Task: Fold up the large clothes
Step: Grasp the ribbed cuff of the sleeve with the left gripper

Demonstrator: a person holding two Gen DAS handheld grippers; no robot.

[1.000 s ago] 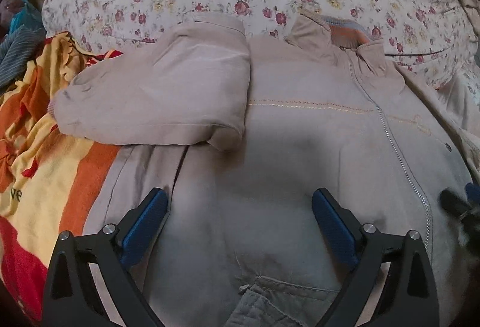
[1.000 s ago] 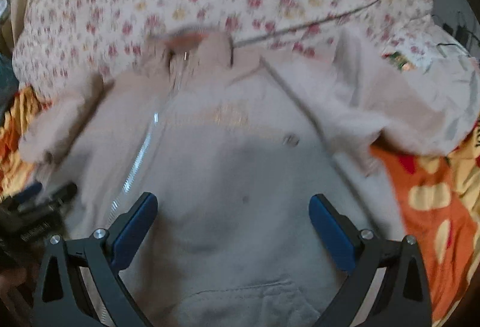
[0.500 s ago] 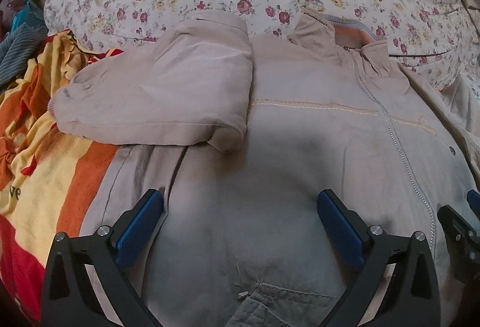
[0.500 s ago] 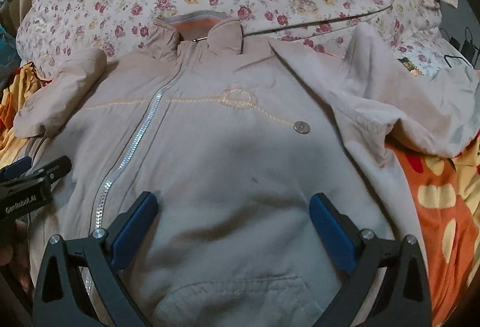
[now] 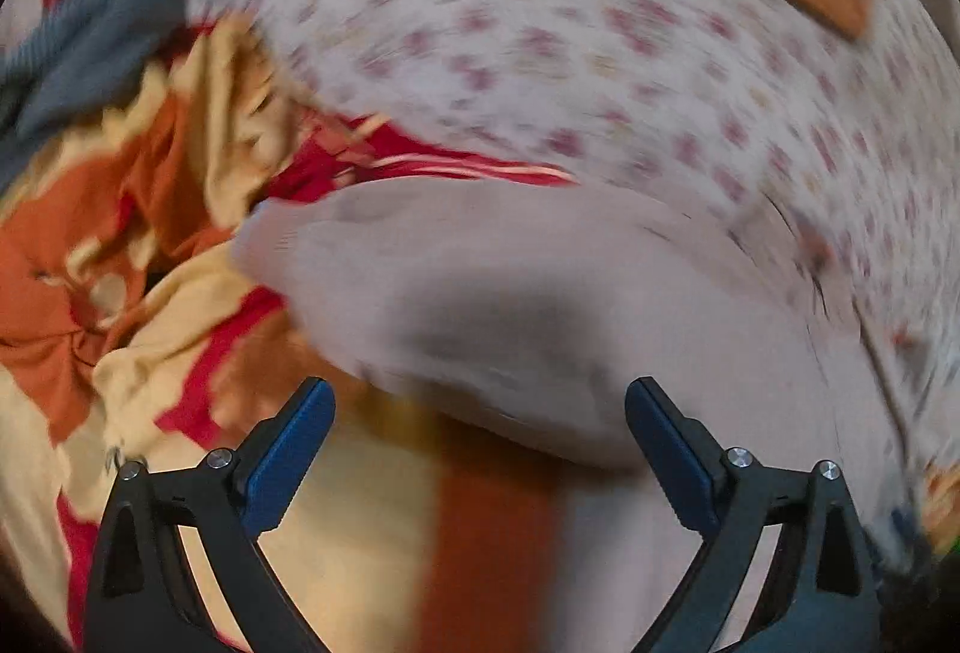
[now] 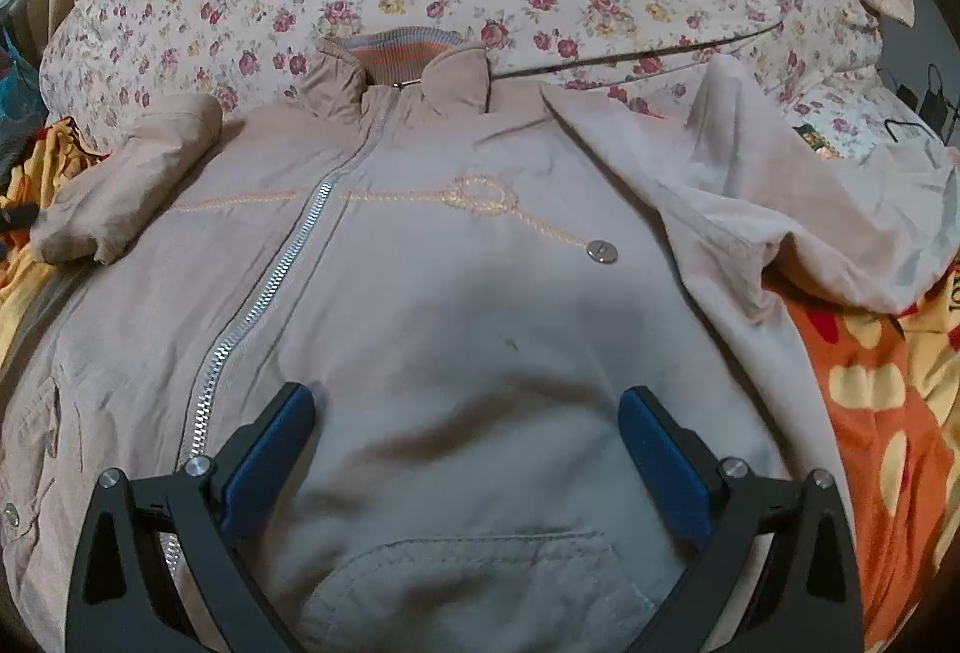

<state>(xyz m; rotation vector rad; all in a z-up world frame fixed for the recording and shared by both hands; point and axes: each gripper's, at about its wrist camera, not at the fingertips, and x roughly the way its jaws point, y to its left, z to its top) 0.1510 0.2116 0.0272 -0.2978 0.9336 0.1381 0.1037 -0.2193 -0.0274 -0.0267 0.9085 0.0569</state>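
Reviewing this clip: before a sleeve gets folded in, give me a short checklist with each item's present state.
1. Jacket lies flat, front up, zipper closed: ok.
2. Left hand-held gripper empty, jaws closing slightly, nothing between them: ok.
3. Right hand-held gripper open and empty above the jacket: ok.
4. Sleeve beside the left hand-held gripper lies across the body: ok.
5. The other sleeve spread out smooth: not ok, rumpled.
6. Left view sharp enough to aim: not ok, blurred.

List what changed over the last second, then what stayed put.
The left gripper swung left, off the beige zip-up jacket's front towards its folded sleeve and the orange-and-yellow blanket, jaws closing slightly with nothing between them. The right gripper stayed open above the jacket, which lies unmoved.
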